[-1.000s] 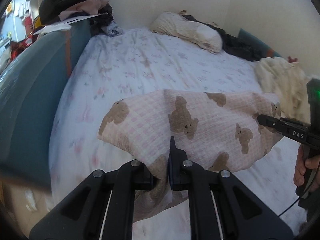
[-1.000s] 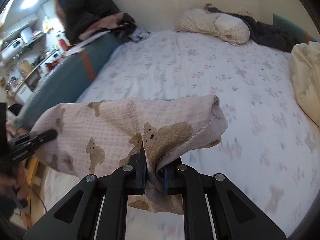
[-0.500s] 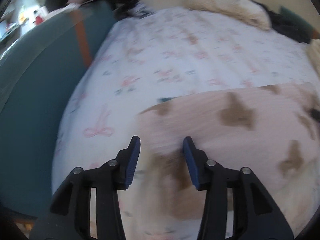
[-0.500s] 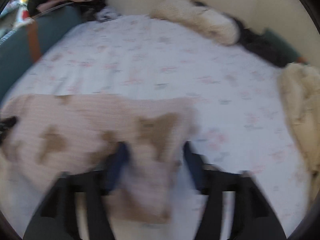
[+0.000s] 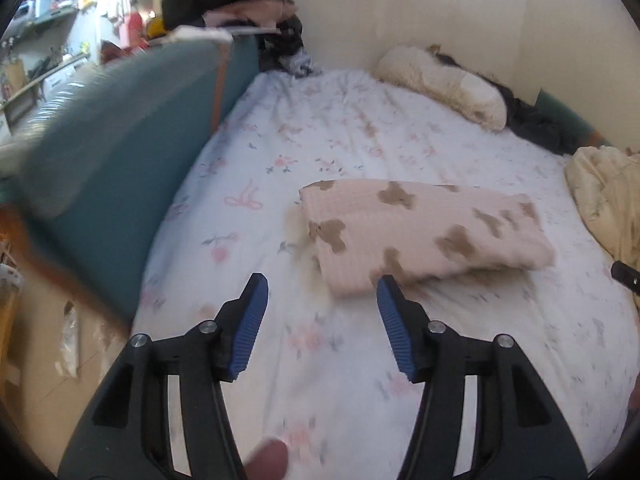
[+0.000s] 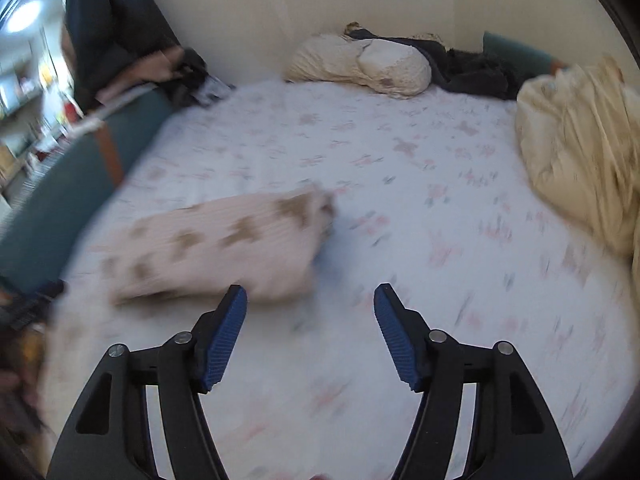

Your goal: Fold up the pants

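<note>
Bed (image 5: 360, 360) w/ floral sheet, teal side panel (image 5: 120, 184).
Cream pillow (image 5: 444, 84) at wall, dark clothes (image 6: 472, 68) beside it, cream blanket (image 6: 576, 152) on rt.

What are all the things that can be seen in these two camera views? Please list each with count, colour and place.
pants: one, pink with brown bears, folded, lying on the bed sheet.
bed sheet: one, white with small pink flowers, covering the bed.
pillow: one, cream, at the far end by the wall.
dark clothes: one heap, black, beside the pillow.
blanket: one, pale yellow, bunched at the right edge.
bed side panel: one, teal, along the left.
left gripper: one, black with blue pads, jaws opening, nothing between them.
right gripper: one, black with blue pads, jaws opening, empty.
</note>
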Available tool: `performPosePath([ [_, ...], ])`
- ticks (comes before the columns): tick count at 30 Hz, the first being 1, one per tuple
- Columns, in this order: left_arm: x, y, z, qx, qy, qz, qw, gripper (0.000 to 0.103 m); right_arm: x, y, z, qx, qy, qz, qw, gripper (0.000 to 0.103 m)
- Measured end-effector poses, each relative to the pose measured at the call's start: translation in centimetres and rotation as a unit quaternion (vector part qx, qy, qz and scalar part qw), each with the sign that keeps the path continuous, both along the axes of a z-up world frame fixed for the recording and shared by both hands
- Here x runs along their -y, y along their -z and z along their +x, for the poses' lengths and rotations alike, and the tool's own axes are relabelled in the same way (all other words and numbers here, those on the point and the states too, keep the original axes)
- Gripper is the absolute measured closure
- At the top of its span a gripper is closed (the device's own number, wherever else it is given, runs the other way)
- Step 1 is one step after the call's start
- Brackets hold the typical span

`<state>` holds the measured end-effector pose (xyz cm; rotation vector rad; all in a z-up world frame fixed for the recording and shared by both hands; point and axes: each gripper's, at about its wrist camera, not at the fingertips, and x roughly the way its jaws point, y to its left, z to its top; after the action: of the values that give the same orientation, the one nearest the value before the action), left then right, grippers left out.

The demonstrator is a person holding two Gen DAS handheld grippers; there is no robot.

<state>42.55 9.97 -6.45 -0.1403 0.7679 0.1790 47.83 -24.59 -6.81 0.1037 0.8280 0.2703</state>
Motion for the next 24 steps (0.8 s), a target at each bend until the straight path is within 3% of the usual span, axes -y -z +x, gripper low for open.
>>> performPosePath([
  [2, 1.2, -1.7, -3.4, 0.017, 0.004, 0.002, 0.9998, 0.044, -0.7, -1.3, -3.5, 0.015, -0.003, -0.007, 1.000, 0.022],
  [4, 2.2, -3.1, -5.9, 0.018, 0.008, 0.006, 0.9998, 0.023, -1.3, -2.8, -7.1, 0.030, -0.018, -0.003, 0.999, 0.021],
  [8, 3.9, -7.2, -11.9, 0.040, 0.011, 0.004, 0.9991, 0.017, -1.3, -5.8, -13.6, 0.065, -0.020, 0.003, 0.998, 0.007],
  [10, 4.3, -8.6, -14.5, 0.049, 0.015, -0.005, 0.9987, 0.001, -1.1, -7.3, -17.0, 0.076, -0.019, 0.011, 0.997, 0.004],
  [17, 6.7, -13.0, -25.9, 0.112, 0.017, 0.029, 0.9931, 0.001, -0.5, -10.7, -27.0, 0.105, 0.002, 0.000, 0.994, 0.000],
  [24, 6.9, -12.8, -33.7, 0.127, 0.017, 0.022, 0.9915, 0.001, -0.3, -11.9, -34.8, 0.137, 0.016, -0.010, 0.990, 0.000],
])
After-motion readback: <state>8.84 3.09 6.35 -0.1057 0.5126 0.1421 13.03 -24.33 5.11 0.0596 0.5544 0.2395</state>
